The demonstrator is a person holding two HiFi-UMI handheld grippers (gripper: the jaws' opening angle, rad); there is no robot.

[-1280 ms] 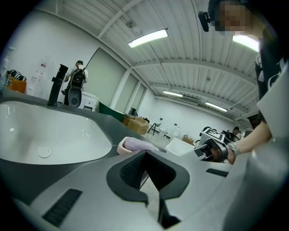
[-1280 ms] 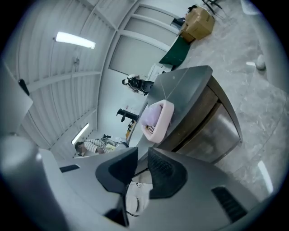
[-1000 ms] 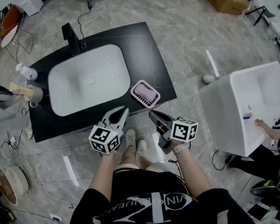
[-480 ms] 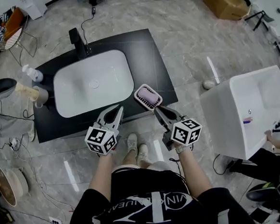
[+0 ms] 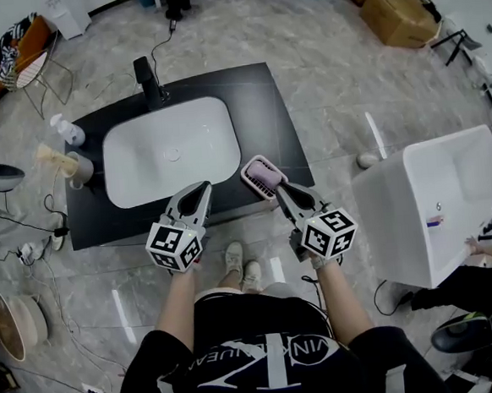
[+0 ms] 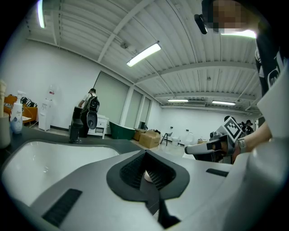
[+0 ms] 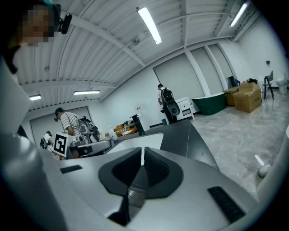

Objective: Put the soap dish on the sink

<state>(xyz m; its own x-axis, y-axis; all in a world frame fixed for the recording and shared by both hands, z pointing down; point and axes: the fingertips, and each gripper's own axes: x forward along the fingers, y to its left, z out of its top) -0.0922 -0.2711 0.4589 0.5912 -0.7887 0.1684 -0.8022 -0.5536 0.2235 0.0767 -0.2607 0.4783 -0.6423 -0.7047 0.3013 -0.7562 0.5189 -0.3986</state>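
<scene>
A person stands at the front edge of a black counter (image 5: 259, 97), a gripper in each hand, both held over its near rim. The pink soap dish (image 5: 250, 166) sits on the counter's front right part, just beside the white sink (image 5: 142, 170) but not touching it, and close to the front edge. The right gripper (image 5: 279, 189) has its jaws pressed together on nothing, its tip at the dish's near corner; whether it touches cannot be told. The left gripper (image 5: 205, 188), likewise clenched and empty, points at the sink's front rim. A black faucet (image 5: 145, 76) rises at the sink's far side. A white bottle (image 5: 67, 129) and a grey cup (image 5: 80, 168) crowd the counter's left end. To the right, well apart, stands a white tub (image 5: 437, 197), with cardboard boxes (image 5: 396, 6) beyond it.

The sink is a smooth, glossy rounded rectangle sunk in the matte dark slab. The dish is a ribbed plastic tray with rounded corners and a paler block inside. The floor (image 5: 330, 83) is grey, marble-patterned and shiny.

Bare counter lies to the right of and behind the dish, and between the sink and the front edge. The floor between counter and tub is open. Cables (image 5: 21, 243) trail across it on the left.
</scene>
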